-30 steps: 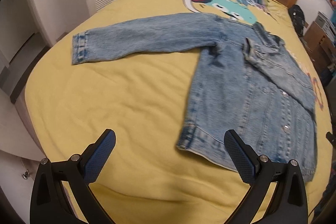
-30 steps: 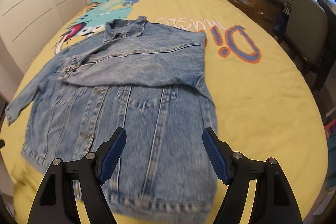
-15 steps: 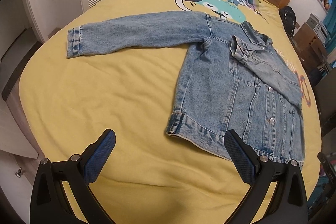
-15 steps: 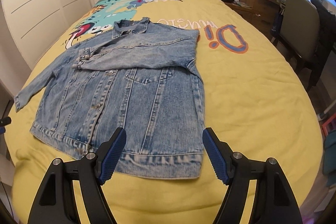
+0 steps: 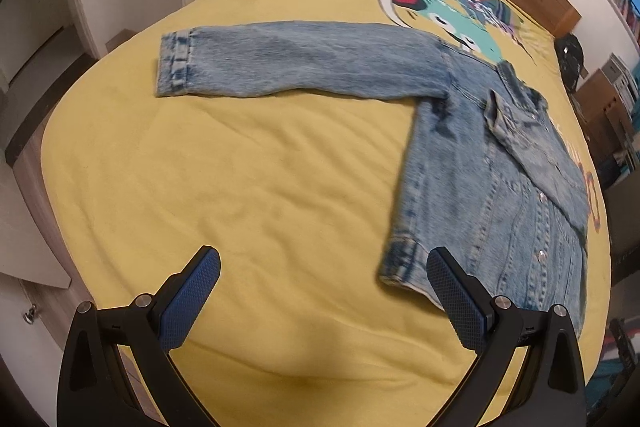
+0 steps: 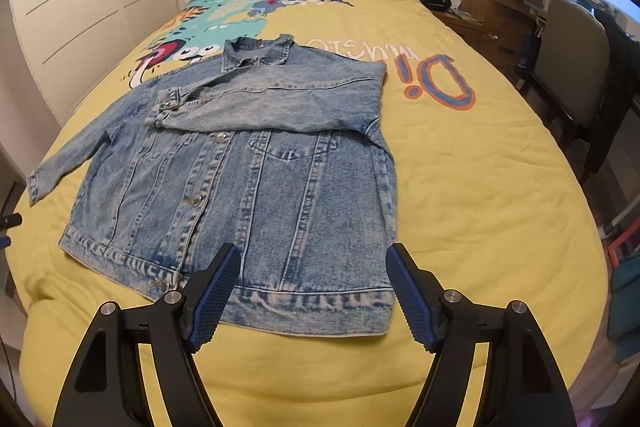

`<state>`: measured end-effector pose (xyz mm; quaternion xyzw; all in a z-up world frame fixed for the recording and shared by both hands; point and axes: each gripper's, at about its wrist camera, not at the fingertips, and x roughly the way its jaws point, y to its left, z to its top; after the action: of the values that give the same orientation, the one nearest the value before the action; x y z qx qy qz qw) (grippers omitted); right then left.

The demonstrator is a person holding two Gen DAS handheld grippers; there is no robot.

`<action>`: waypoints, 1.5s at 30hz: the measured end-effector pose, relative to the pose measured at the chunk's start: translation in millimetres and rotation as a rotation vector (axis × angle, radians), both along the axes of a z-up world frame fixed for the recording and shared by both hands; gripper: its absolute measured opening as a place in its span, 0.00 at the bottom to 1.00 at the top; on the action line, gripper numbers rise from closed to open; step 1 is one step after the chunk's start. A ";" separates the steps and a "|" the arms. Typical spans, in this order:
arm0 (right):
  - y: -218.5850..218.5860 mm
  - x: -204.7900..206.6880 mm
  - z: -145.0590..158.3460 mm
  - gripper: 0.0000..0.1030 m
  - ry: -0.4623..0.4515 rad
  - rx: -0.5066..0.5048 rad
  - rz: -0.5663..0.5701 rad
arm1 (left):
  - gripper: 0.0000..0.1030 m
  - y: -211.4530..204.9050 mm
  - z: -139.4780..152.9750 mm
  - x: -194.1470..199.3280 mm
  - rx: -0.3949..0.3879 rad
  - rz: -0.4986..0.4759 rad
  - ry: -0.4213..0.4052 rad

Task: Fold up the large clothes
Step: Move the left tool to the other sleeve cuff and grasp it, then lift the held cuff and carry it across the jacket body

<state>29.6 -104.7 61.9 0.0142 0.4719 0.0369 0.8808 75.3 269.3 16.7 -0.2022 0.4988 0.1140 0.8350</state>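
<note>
Item: denim jacket point(image 6: 256, 179), flat on yellow bed point(image 6: 460, 187), one sleeve folded across. Likely heavy, stiff; I'd pinch the outstretched cuff point(image 5: 174, 63). My left gripper point(image 5: 324, 303) and right gripper point(image 6: 312, 293): jaws apart, empty.

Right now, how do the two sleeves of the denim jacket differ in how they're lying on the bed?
The folded sleeve lies across the chest of the denim jacket, its cuff near the buttons; the outstretched sleeve runs straight out sideways from the shoulder. The folded sleeve rests on denim, while the outstretched sleeve lies flat on the yellow bedspread. Both are the same faded blue denim, and neither is held by a gripper.
</note>
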 end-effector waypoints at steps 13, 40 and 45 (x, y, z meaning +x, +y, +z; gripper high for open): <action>14.2 22.0 -21.5 0.74 0.035 -0.005 0.039 | 0.98 97.7 -15.0 8.4 -0.125 0.241 -0.043; 13.5 61.8 -51.6 0.74 0.128 -0.075 0.022 | 0.45 231.4 -87.1 44.5 -0.637 0.518 -0.333; 15.6 68.8 -49.8 0.74 0.128 -0.084 0.023 | 0.38 244.0 -103.6 42.7 -0.727 0.560 -0.450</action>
<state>98.4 -89.1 12.0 -0.0258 0.5285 0.0263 0.8481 117.9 513.3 -86.9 -0.6251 0.2407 0.1058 0.7349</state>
